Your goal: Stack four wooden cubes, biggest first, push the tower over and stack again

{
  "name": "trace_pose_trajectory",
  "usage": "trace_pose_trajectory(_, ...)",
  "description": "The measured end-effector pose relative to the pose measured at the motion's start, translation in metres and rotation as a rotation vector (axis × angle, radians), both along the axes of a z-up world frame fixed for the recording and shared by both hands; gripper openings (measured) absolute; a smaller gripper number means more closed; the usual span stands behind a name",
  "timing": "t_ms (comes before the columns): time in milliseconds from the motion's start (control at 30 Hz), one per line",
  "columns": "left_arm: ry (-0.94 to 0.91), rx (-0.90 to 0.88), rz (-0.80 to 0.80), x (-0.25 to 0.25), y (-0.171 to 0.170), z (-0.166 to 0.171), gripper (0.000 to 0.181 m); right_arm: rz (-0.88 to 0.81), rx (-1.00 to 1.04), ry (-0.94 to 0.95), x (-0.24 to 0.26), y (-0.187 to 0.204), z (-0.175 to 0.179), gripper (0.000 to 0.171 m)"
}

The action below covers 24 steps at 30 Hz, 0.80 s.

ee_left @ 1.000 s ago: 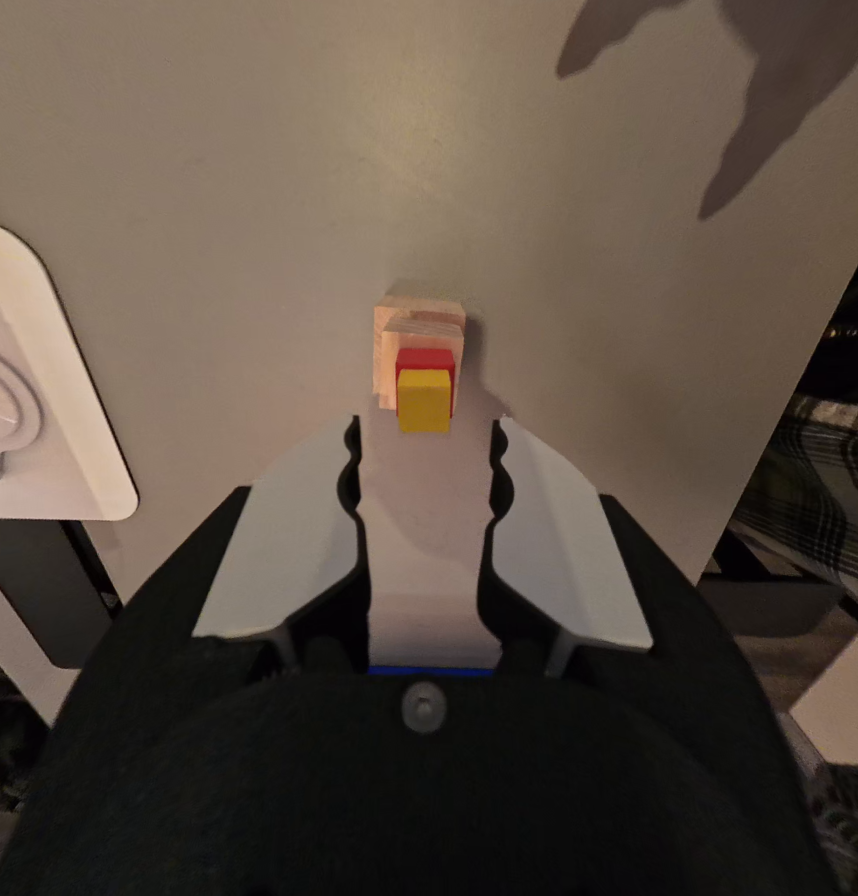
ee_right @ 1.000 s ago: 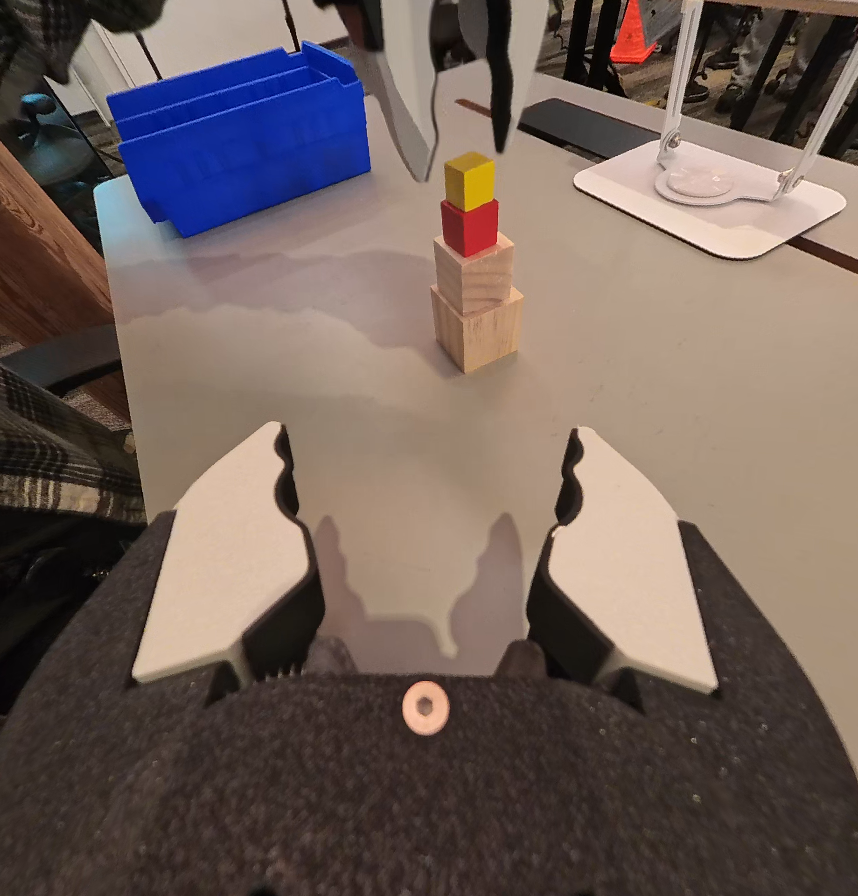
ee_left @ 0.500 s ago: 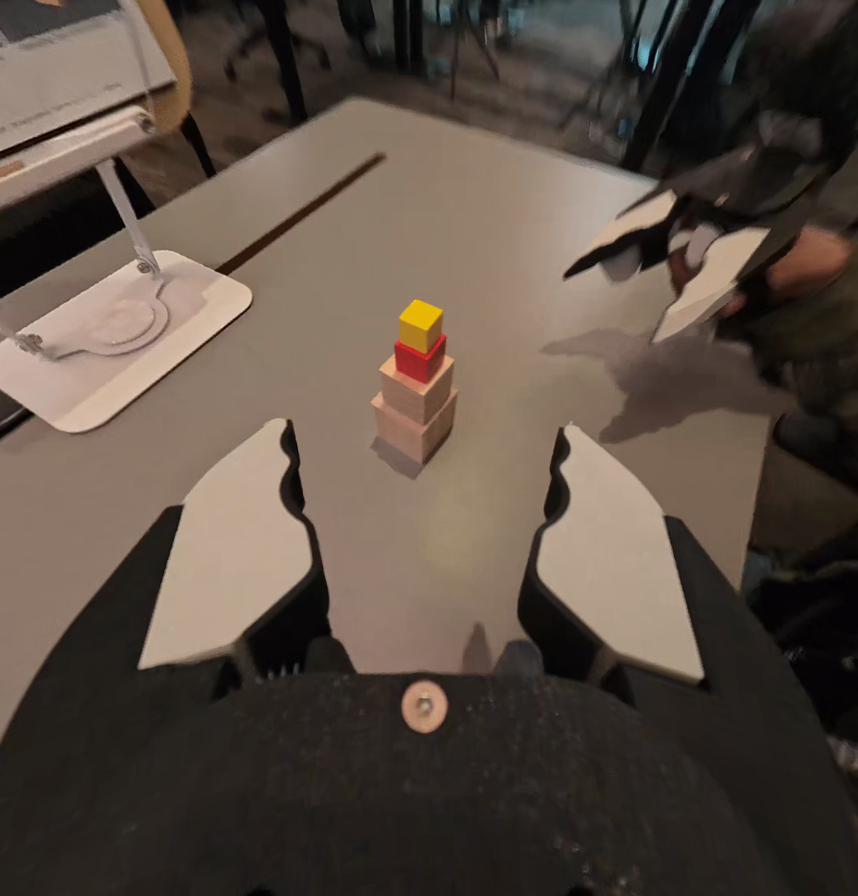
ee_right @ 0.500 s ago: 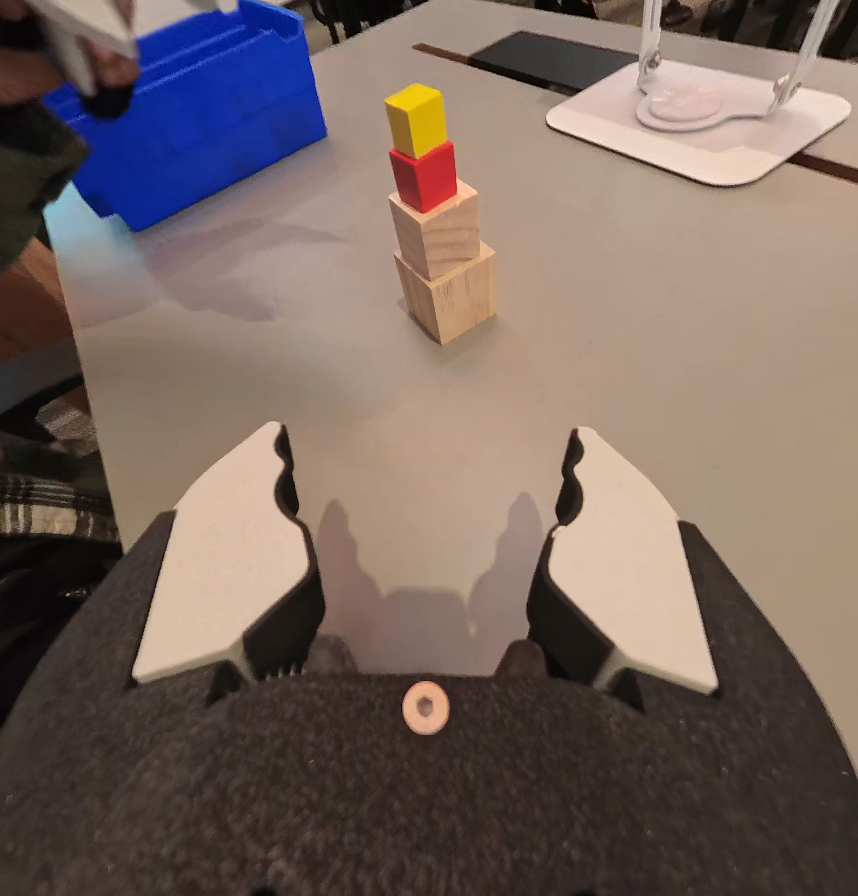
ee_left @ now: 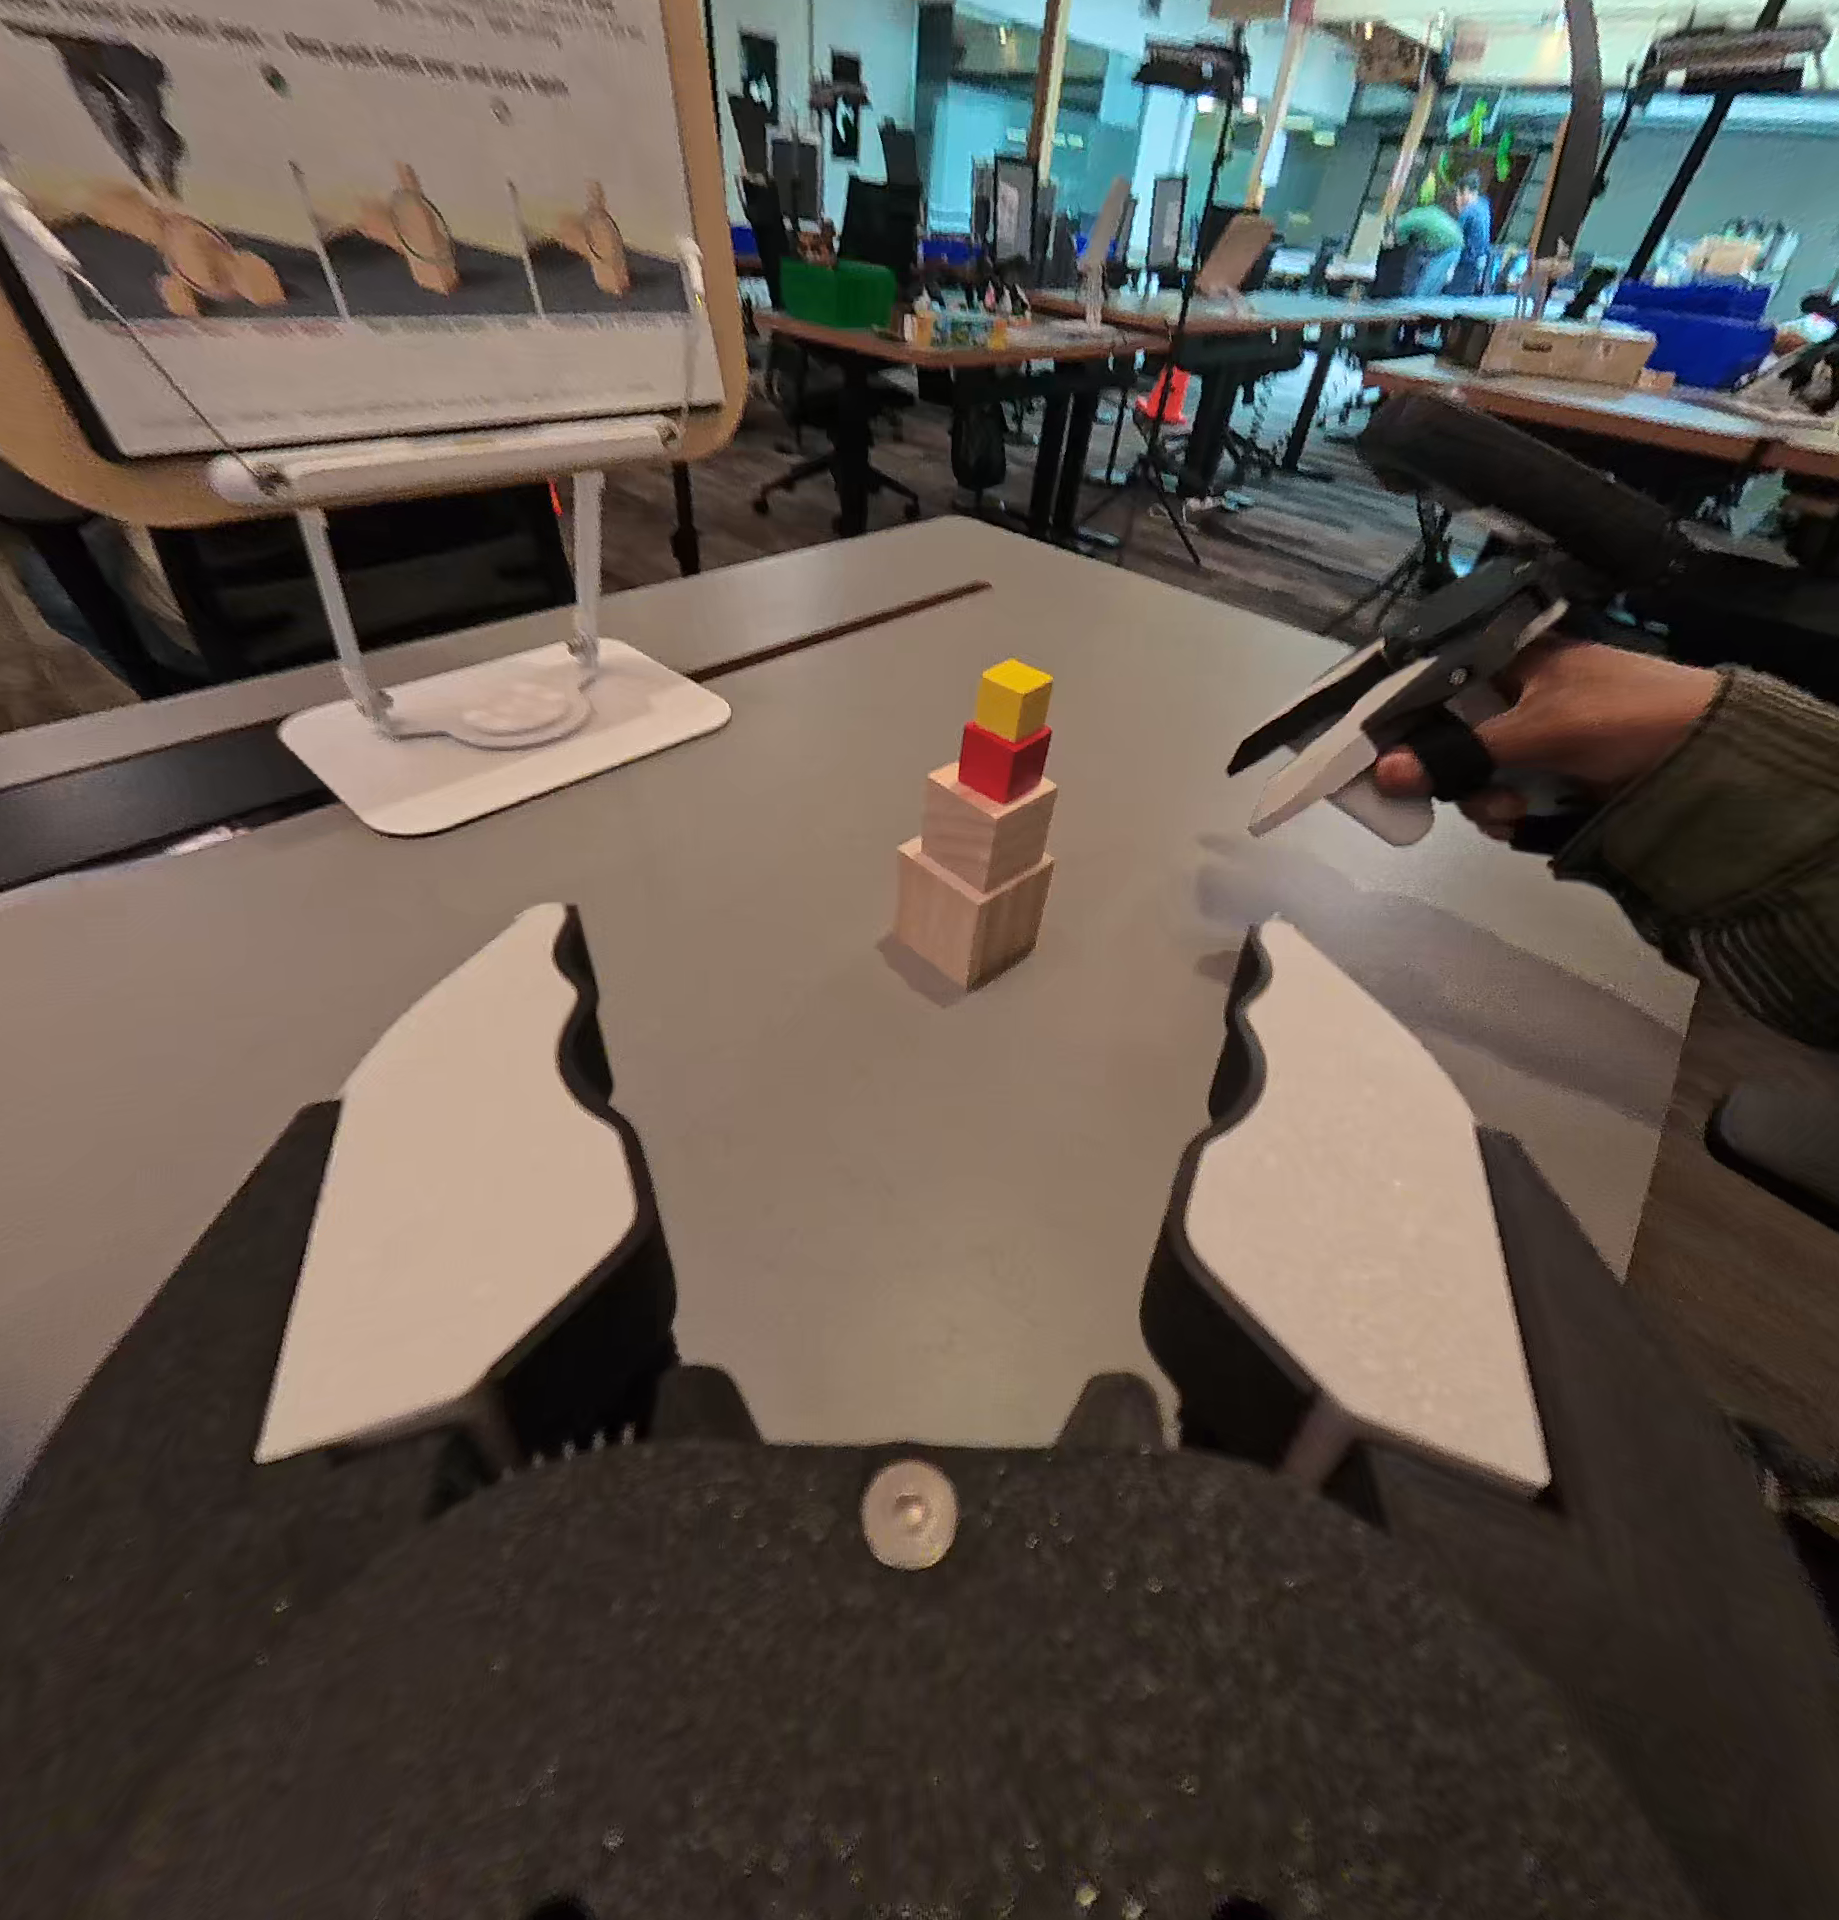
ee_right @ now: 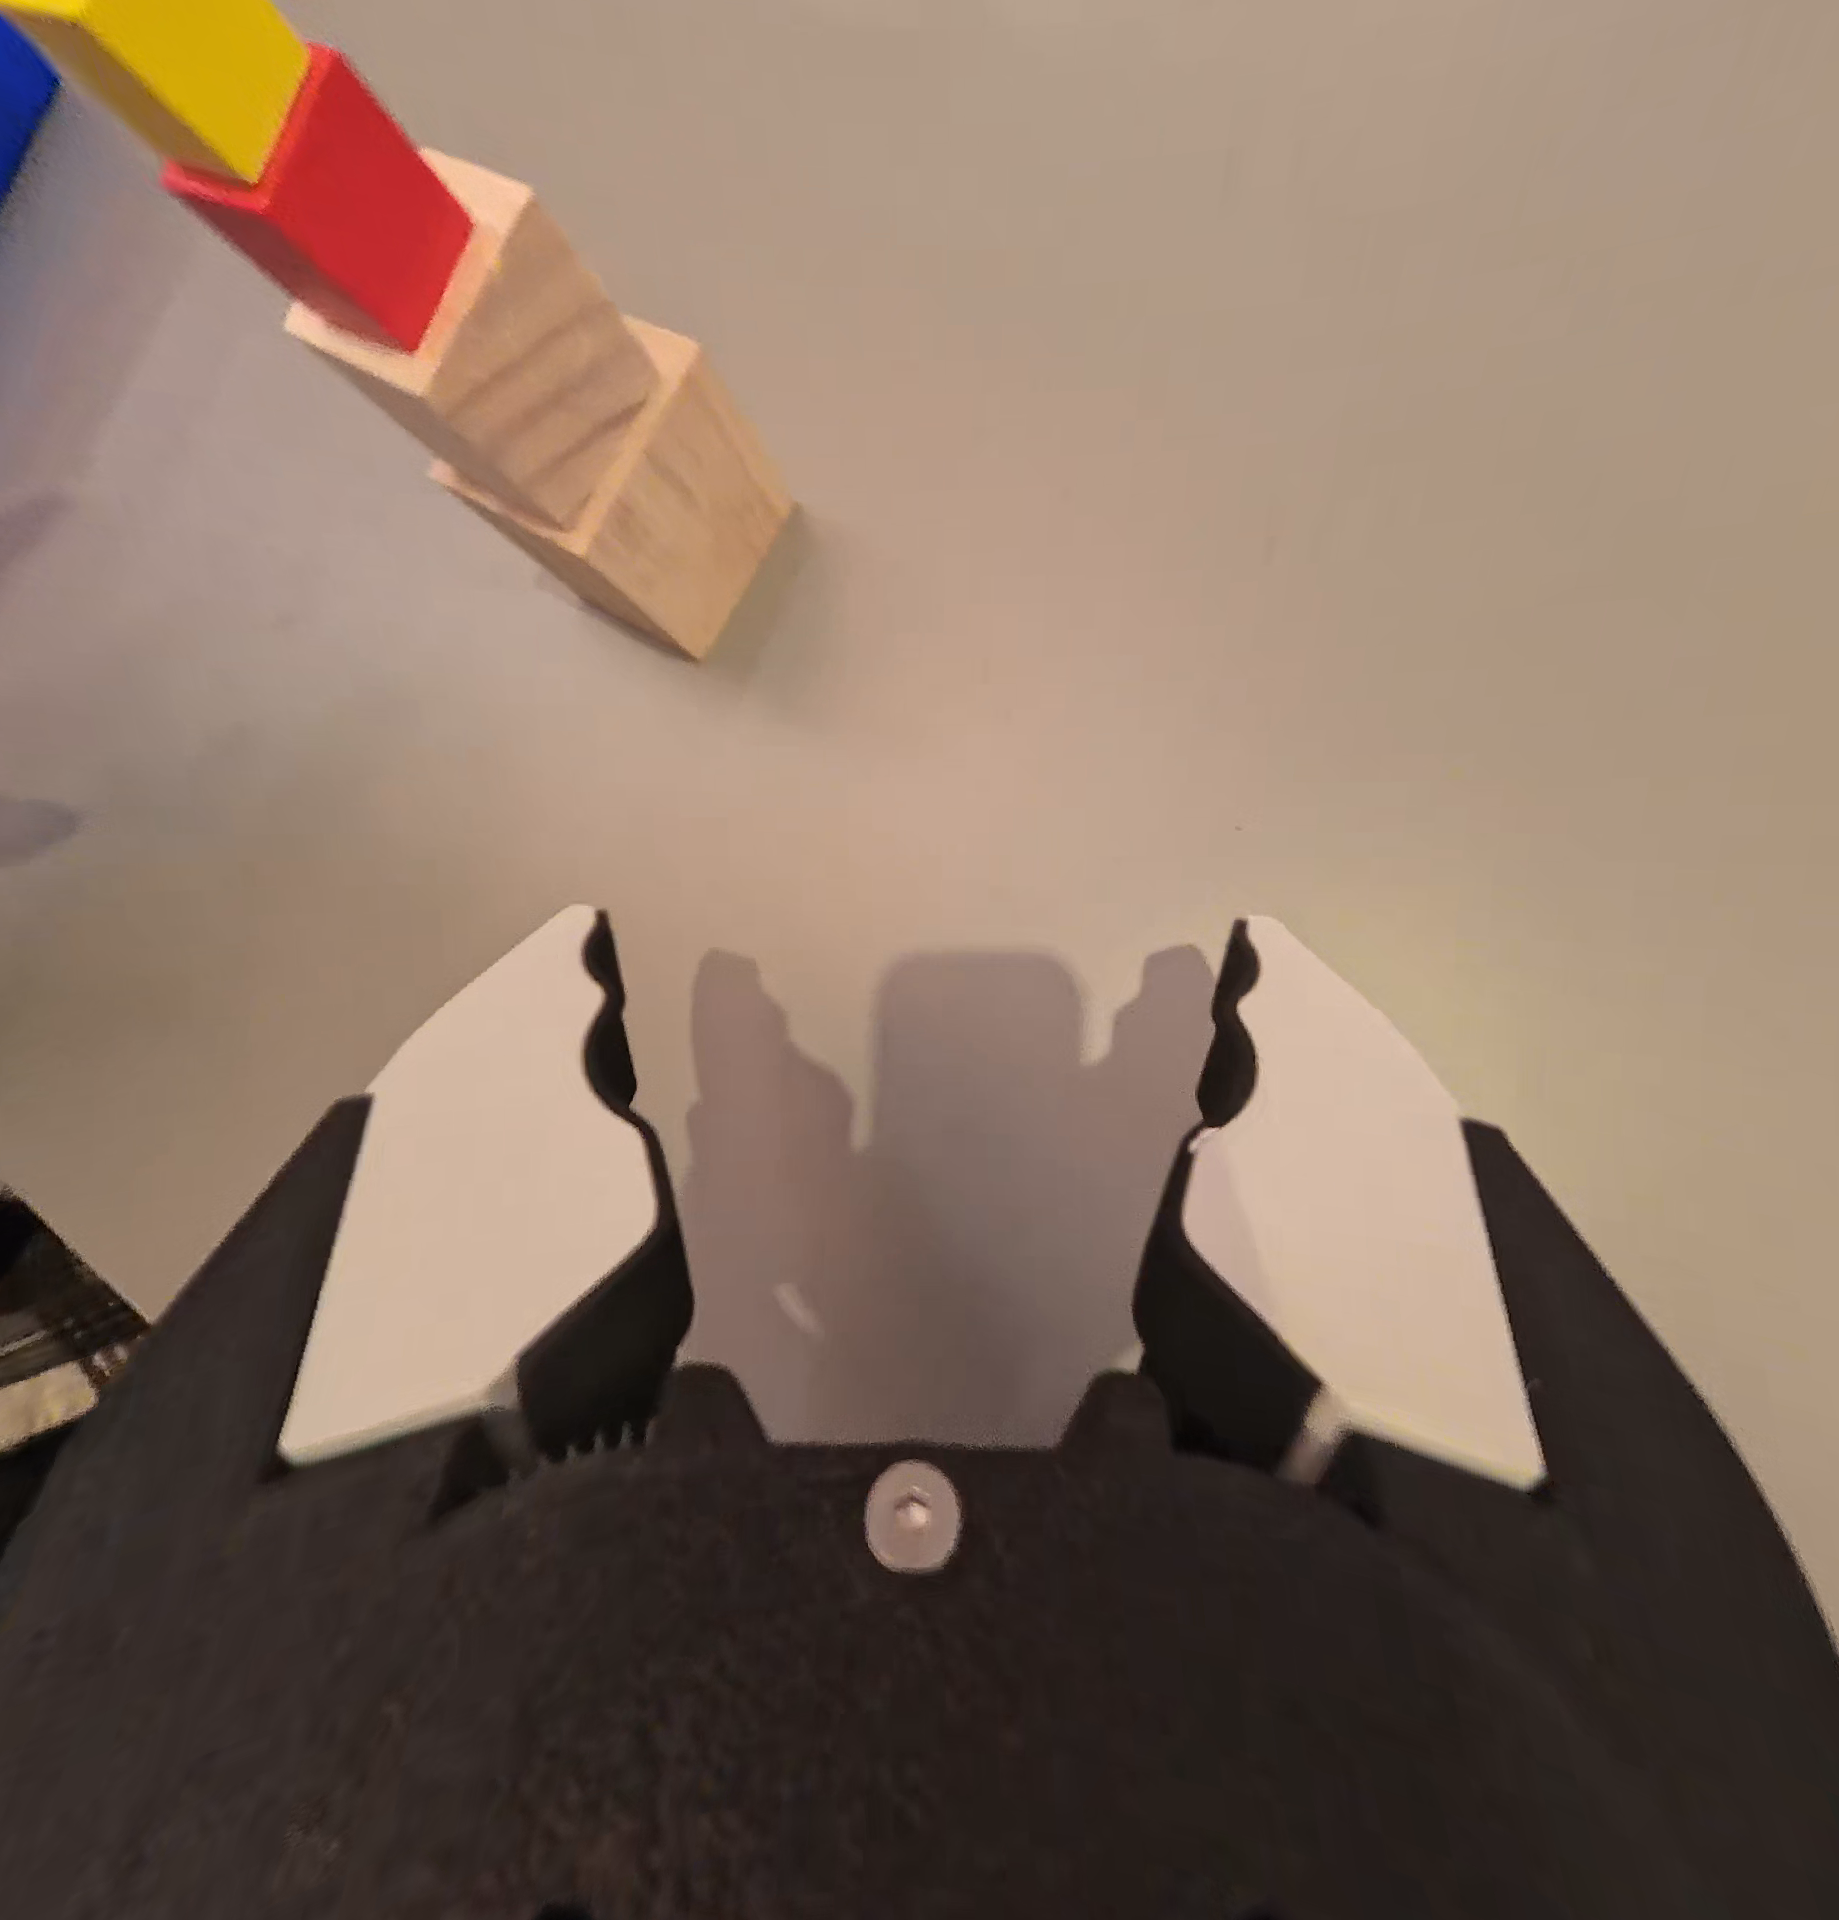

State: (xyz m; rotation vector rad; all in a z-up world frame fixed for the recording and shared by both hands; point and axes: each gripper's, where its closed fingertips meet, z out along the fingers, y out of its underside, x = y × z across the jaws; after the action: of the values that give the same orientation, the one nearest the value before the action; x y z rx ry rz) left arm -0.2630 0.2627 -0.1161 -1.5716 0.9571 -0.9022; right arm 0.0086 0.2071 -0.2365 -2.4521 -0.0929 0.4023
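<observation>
While empty, spread right hand-held gripper (ee_right: pixel 915 935) (left (ee_left: pixel 910 925) likewise) beside cube tower (ee_left: pixel 982 831)

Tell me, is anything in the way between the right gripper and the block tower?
Nothing visible. The right gripper hangs open beside the tower, with only bare grey table and air between them. The left gripper sits back, also open.

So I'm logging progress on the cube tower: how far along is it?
Done: the four cubes stand stacked, biggest first: large wooden cube, smaller wooden cube, red cube, yellow cube. In hand: nothing; the left claw and right claw are both open and empty, the right one beside the tower. Left: pushing it over and restacking, unless this is already the second stack.
</observation>
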Motion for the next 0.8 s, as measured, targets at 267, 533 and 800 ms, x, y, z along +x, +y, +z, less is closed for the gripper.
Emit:
trace_pose_trajectory(267, -0.069, 0.064, 0.039, -0.040, -0.011, 0.039, 0.109, -0.013, -0.098, 0.018, -0.014, 0.017, 0.015, 0.024)
trace_pose_trajectory(533, -0.150, 0.123, 0.022, -0.069, -0.032, 0.074, 0.102, -0.064, -0.286, 0.104, -0.032, 0.043, 0.006, 0.000)
trace_pose_trajectory(800, -0.173, 0.136, 0.000, -0.077, -0.037, 0.080, 0.099, -0.207, -0.399, 0.228, -0.046, 0.055, 0.005, 0.000)
